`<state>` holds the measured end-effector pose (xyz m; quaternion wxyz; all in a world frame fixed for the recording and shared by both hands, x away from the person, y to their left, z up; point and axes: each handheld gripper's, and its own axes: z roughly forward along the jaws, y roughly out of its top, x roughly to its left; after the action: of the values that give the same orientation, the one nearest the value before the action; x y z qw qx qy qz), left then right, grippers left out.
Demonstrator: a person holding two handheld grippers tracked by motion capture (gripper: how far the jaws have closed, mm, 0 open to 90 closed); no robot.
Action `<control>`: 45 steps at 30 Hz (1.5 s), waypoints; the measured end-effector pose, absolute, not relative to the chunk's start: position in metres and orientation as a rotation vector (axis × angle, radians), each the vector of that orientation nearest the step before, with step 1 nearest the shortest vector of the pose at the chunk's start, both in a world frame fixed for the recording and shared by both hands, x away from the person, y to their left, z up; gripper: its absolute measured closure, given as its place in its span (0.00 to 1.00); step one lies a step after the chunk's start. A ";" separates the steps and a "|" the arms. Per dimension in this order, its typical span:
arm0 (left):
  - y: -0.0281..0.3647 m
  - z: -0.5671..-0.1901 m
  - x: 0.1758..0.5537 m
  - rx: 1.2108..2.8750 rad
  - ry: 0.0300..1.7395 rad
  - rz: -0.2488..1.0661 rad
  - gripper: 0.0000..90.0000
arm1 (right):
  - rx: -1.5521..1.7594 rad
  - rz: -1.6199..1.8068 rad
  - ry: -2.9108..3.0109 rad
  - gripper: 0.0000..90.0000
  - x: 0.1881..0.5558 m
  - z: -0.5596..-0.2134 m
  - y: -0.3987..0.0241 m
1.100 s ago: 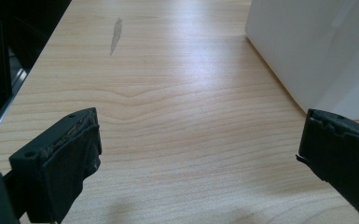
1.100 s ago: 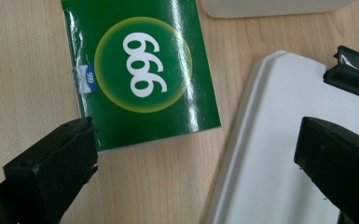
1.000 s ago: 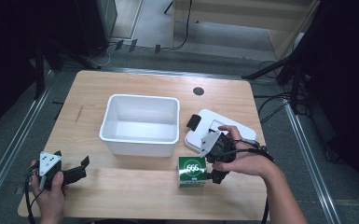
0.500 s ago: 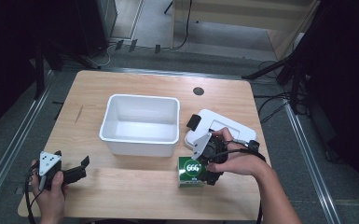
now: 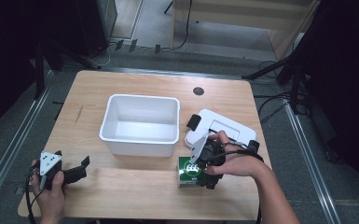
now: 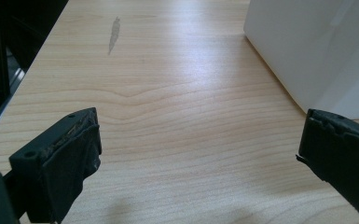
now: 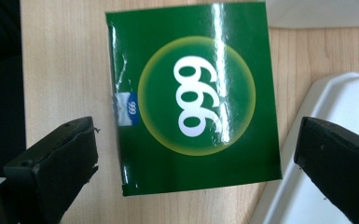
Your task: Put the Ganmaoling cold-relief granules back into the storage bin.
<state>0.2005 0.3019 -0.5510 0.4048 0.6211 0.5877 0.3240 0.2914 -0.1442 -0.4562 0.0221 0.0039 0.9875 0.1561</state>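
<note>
Right gripper [image 5: 204, 171] is hanging right over the green box [image 5: 188, 171], pointing straight down at it, near-right part of the counter [image 5: 135, 196]. In the right gripper view the jaws are spread wide, one on each side of the green box [image 7: 193, 98], w/ a gap on both sides so not touching it afaict. Box lies flat on the wood, glossy, big "999" in white inside a yellow-ish ring, plus a small blue tag w/ 999 on one edge. The person's right hand [image 5: 235, 161] is wrapped around the gripper body, cable looping over the top.

Just beyond the box, far side, there's a white lid-looking thing [image 5: 224, 128] w/ a black tab at its left corner; it also shows in the right gripper view as a white plastic edge [image 7: 340, 107] next to one jaw. Can't tell if box and lid actually touch, they're v close.

White tub [image 5: 141, 123] sits mid counter, left of the lid, nothing in it.

Left gripper [image 5: 77, 170] is down at the near-left corner, held low in the left hand [image 5: 51, 191], well apart from the box. Jaws spread too, nothing between them but bare wood in the left gripper view, w/ the tub wall [image 6: 317, 51] off to the right.
</note>
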 end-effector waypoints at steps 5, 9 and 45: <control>0.302 -0.551 0.201 1.567 1.482 0.818 0.00 | 0.021 0.441 3.073 0.01 0.292 -0.463 -0.146; 0.302 -0.551 0.201 1.568 1.482 0.815 0.00 | 0.018 0.451 3.067 0.08 0.293 -0.466 -0.144; 0.303 -0.551 0.201 1.573 1.481 0.805 0.00 | -0.018 0.423 3.029 0.18 0.301 -0.441 -0.143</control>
<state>0.2008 0.3028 -0.5509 0.4058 0.6236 0.5871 0.3191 0.3005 -0.1429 -0.4414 0.0417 -0.0058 0.9895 0.1382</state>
